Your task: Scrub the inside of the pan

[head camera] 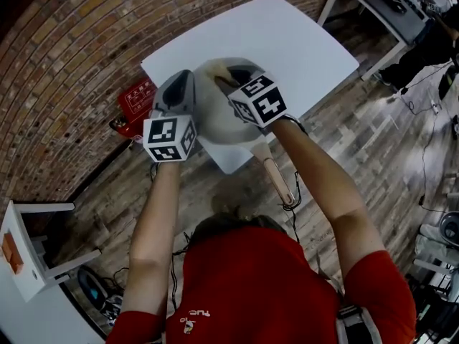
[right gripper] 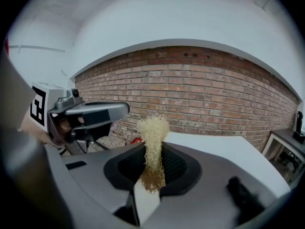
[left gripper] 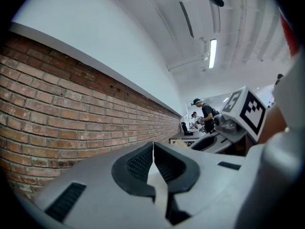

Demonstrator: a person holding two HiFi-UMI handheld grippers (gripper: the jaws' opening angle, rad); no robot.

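A pale pan (head camera: 215, 124) sits on the near corner of the white table (head camera: 287, 41). Its wooden handle (head camera: 278, 180) sticks out over the edge toward me. Both grippers are held level above the pan and hide much of it. My right gripper (right gripper: 152, 161) is shut on a straw-coloured fibre scrubber (right gripper: 153, 135) that stands up between its pads; in the head view this gripper (head camera: 228, 81) is over the pan's far side. My left gripper (left gripper: 153, 163) is shut with nothing between its jaws, and sits at the pan's left (head camera: 185, 77).
A brick wall (right gripper: 214, 99) runs behind the table. A red box (head camera: 136, 100) lies on the wooden floor by the wall. A white stand (head camera: 29, 264) is at the lower left, another table (head camera: 380, 6) at the upper right. People (left gripper: 206, 114) stand far off.
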